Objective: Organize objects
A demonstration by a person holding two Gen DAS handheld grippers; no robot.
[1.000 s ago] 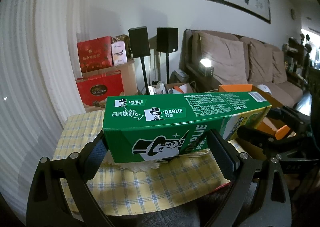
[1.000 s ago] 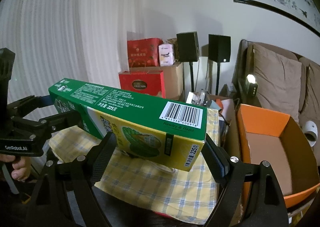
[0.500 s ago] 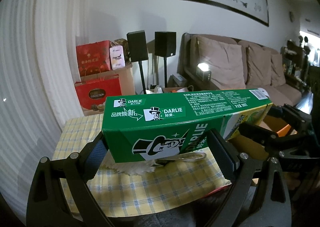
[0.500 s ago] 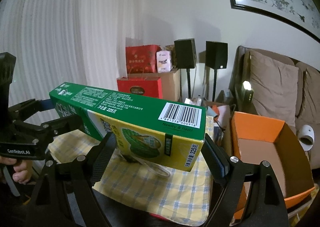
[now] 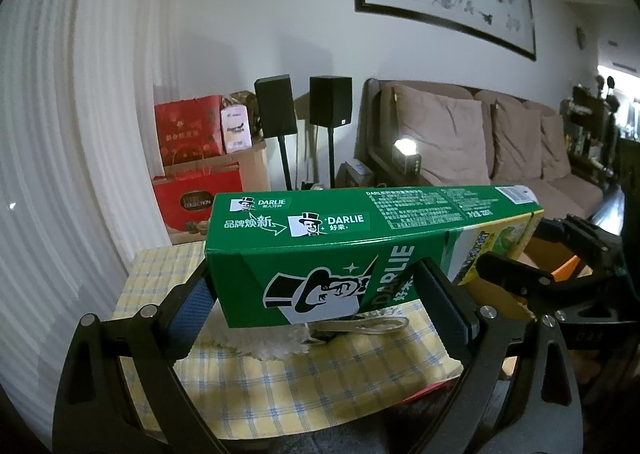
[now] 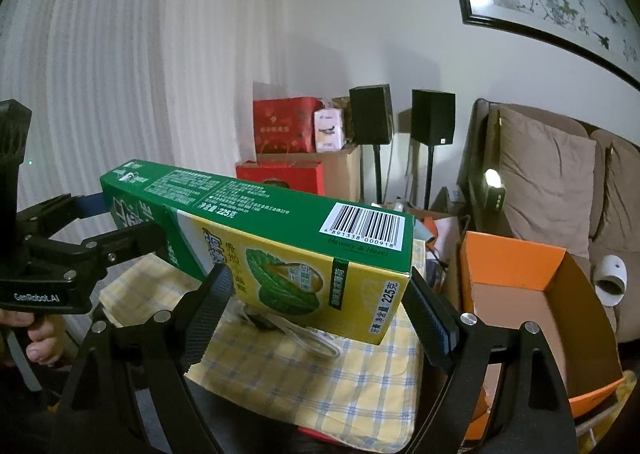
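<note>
A long green and yellow cardboard toothpaste box (image 5: pixel 360 250) is held in the air above a yellow checked cloth (image 5: pixel 320 386), one end in each gripper. The green end with the top-hat logo is clamped between the pads of the left gripper (image 5: pixel 316 302), whose jaws are set wide by the width of the box. The yellow end with the barcode is gripped in the same way by the right gripper (image 6: pixel 316 302), also spread wide.

Under the box a white tufted object (image 5: pixel 276 342) and a pale looped cord (image 6: pixel 304 334) are partly seen on the cloth; most of each is hidden by the box, and what they are cannot be made out. An open orange cardboard box (image 6: pixel 520 294) is seen beside the cloth in the right wrist view; in the left wrist view it is largely covered by the right gripper. Only a few fingers (image 6: pixel 40 346) of the person are visible at the left gripper's handle. The small print on the toothpaste box is too blurred to be read.
</note>
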